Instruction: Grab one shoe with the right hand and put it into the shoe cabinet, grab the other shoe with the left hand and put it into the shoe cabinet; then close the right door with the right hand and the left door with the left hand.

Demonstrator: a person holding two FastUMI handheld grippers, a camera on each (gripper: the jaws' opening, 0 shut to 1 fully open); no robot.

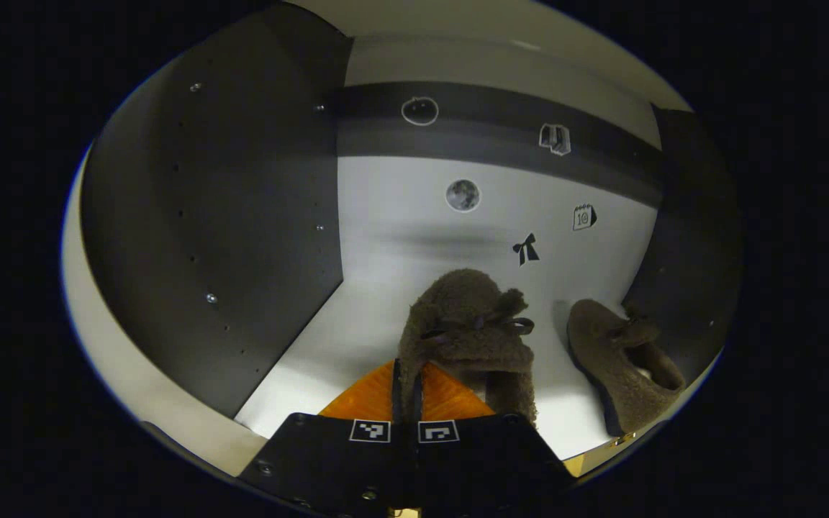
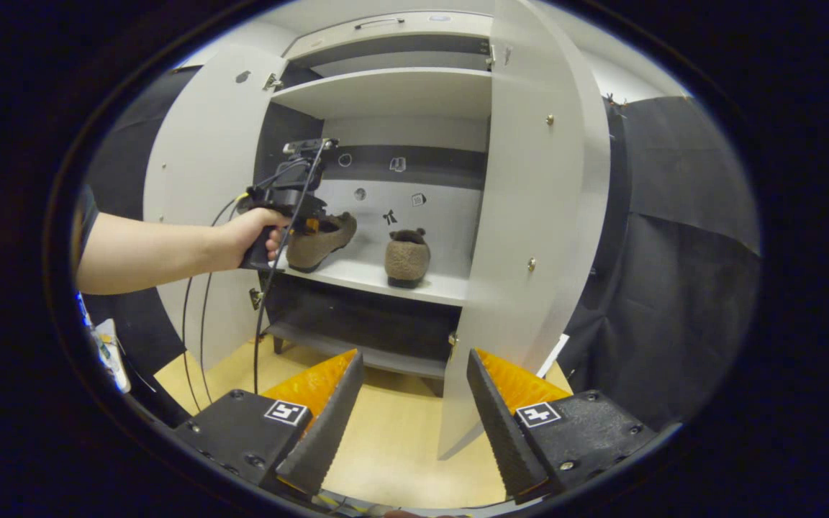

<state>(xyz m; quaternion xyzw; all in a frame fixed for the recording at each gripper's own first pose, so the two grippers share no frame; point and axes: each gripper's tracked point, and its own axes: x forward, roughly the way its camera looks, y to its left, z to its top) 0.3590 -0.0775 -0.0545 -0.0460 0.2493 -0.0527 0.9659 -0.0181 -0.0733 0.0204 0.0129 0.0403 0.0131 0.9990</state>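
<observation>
1. Shoes, two brown fleecy slippers with bows: second shoe point(image 1: 468, 334) pinched at the heel by the left gripper point(image 1: 406, 403), fingers nearly together on the thin heel edge, toe tilted over the white middle shelf point(image 2: 386, 277) of the white shoe cabinet point(image 2: 393, 90).
2. First shoe point(image 2: 407, 257) already resting on that shelf, right of the held one, apart from it.
3. Right gripper point(image 2: 414, 410): fingers spread wide, holding nothing, hanging back in front of the open right door point(image 2: 529, 216).
4. Left door point(image 2: 202, 180) open too, behind the person's hand point(image 2: 245, 234).
5. Risk on release: sole not yet flat; dropped while tilted, likely to roll off the shelf front.
6. Risk on withdrawal: trailing cable point(image 2: 270, 237) liable to snag the shoe or the door edge.
7. Risk on closing: a protruding heel would block the doors.
</observation>
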